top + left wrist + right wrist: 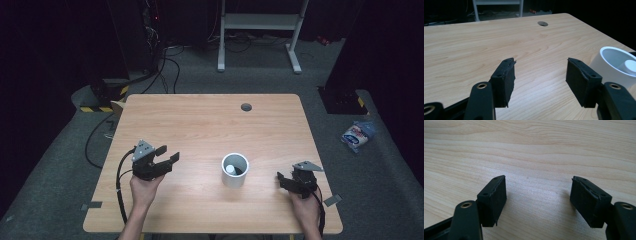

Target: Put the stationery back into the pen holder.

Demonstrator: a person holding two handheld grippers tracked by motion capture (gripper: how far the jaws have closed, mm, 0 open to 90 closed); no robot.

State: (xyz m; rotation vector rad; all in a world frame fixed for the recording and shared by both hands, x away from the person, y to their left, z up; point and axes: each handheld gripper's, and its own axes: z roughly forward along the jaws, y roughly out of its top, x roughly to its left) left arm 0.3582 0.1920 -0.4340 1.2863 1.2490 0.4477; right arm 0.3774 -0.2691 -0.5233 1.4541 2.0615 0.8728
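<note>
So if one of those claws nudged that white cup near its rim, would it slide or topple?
The white cup stands upright on the wooden table, taller than wide, so a high push would probably tip it. Its walls look rigid, like plastic, so likely light and unlikely to buckle. The small white object inside might shift or rattle. Both the left gripper and right gripper are open, apart from it.

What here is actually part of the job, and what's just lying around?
Likely in use:
- white cup on the table, with a small white object inside
- left gripper, open
- right gripper, open

Just lying about:
- packet on the floor
- white frame behind
- floor cables
</note>
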